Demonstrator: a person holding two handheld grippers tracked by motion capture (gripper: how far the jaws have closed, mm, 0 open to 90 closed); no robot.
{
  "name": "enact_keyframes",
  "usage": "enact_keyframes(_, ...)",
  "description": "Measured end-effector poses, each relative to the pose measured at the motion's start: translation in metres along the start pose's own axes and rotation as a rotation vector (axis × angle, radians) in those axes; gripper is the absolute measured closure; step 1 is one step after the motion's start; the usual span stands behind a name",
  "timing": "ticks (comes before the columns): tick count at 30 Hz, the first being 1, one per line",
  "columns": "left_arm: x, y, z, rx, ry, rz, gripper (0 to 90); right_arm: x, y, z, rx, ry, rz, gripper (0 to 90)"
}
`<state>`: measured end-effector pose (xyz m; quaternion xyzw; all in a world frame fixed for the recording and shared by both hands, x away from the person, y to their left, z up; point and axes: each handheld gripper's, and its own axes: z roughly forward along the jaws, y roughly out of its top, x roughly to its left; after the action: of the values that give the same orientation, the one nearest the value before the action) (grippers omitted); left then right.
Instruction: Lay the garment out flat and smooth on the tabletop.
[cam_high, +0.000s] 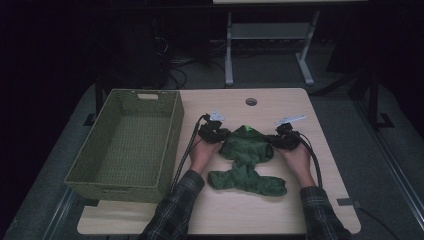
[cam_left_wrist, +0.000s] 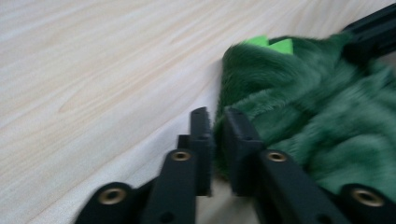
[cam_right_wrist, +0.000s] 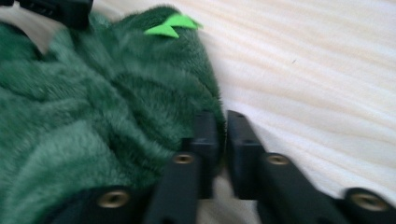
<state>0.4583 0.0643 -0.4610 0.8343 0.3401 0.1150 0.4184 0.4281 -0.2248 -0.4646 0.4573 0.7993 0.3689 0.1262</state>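
A: Where is the green fleece garment right now?

B: Centre of the high view, lying on the wooden table, just right of the woven basket that fills the left side. The left gripper sits at its upper-left edge, the right gripper at its upper-right edge.

A: Have the jaws got hold of it?

B: In the left gripper view the two black jaws stand nearly together with a narrow slit between them, and the fleece edge lies in that slit; whether the pads press it or merely flank it, I cannot tell. The right gripper view reads the same — a thin gap, with the pile bunched against the left-hand jaw.

A: So how should this step be done well?

B: My judgement: take a full pinch of cloth on both sides, not just the fuzzy nap, and keep the two hands level so the piece does not twist — a shallow bite on plush will likely slip.

A: Which way does it point?

B: Its long axis runs up and down the high view. The bright green tab marks the far end, toward the top of the frame; the wider, crumpled end spreads toward the bottom, nearest the person.
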Motion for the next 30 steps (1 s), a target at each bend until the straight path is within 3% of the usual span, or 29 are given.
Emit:
enact_keyframes(4, -0.003, 0.007, -0.017, -0.017, -0.029, 0.001, 68.4, 0.003, 0.006, -0.018, -0.050, -0.009, -0.006, 64.1)
enact_keyframes(9, -0.007, 0.007, -0.034, -0.008, -0.061, 0.007, 53.9, 0.009, 0.008, -0.036, -0.034, 0.005, 0.006, 54.7)
enact_keyframes(25, -0.040, -0.029, -0.080, -0.022, -0.075, 0.051, 29.3, 0.029, -0.008, -0.061, -0.060, 0.040, -0.016, 50.3)
enact_keyframes(30, -0.051, -0.041, -0.088, 0.011, -0.082, 0.070, 21.4, 0.037, -0.011, -0.064, -0.058, 0.055, -0.031, 49.5)
